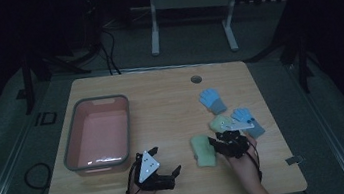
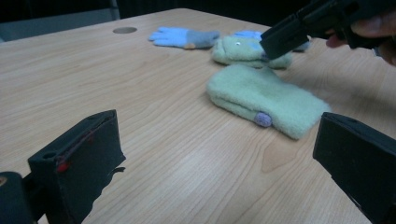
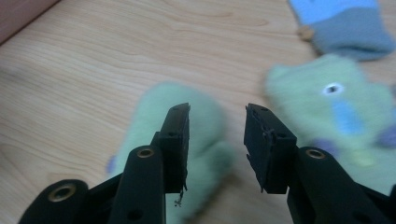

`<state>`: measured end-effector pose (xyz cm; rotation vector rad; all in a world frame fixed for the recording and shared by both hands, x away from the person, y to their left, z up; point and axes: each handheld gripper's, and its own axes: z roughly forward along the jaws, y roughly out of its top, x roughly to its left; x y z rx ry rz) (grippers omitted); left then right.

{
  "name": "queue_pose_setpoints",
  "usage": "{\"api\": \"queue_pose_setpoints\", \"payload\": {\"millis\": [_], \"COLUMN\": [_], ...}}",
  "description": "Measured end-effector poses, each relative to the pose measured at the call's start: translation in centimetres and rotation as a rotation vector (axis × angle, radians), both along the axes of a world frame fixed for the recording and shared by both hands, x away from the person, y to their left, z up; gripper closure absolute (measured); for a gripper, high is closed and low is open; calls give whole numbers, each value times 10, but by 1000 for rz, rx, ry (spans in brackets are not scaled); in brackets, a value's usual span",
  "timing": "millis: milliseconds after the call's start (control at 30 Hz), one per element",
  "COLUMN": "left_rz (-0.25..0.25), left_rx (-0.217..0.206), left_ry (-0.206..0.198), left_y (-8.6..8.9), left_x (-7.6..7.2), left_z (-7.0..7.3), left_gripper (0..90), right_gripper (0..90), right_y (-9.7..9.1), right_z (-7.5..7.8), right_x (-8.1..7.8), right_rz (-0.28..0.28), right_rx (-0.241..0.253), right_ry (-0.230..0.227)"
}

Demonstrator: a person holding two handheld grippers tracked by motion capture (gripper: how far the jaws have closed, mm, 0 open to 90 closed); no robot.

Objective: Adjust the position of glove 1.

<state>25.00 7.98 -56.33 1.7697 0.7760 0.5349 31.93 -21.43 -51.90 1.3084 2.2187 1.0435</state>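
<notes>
Wood-grain table (image 1: 161, 103) carries everything, and the pink bin (image 1: 97, 133) on it serves as the landmark. Your left gripper (image 1: 166, 166) sits just off the bin's near right corner, low over the wood, with its jaws spread wide and nothing between them; in the left gripper view those jaws frame bare tabletop and point toward the mittens. Your right gripper (image 1: 221, 140) is farther to the right of the bin, well apart from it, with your hand (image 1: 243, 161) behind it near the table's front edge. Its jaws stand partly apart with a clear gap and grip nothing.

A plain green mitten (image 1: 203, 150) lies flat to the right of the bin, between the two grippers; in the right gripper view it (image 3: 187, 140) lies blurred right under the jaws, which hover above it. A second green mitten (image 1: 220, 122), with an eye and a blue patch on it, lies just beyond the first, farther from the bin. One blue glove (image 1: 212, 100) lies past it toward the table's far edge, and another blue glove (image 1: 248, 121) lies on the far side of the green pair from the bin, touching the second mitten.
</notes>
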Motion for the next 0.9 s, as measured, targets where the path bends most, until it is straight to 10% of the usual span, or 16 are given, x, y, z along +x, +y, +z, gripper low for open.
{"api": "queue_pose_setpoints", "payload": {"millis": [900], "left_rz": [-1], "left_rx": [22], "left_ry": [-5], "left_y": [-2], "left_x": [-1], "left_z": [0], "left_gripper": [15], "right_gripper": [610], "right_y": [-70], "right_z": [23], "right_x": [71], "right_rz": [133], "right_rx": [-46], "right_ry": [-61]}}
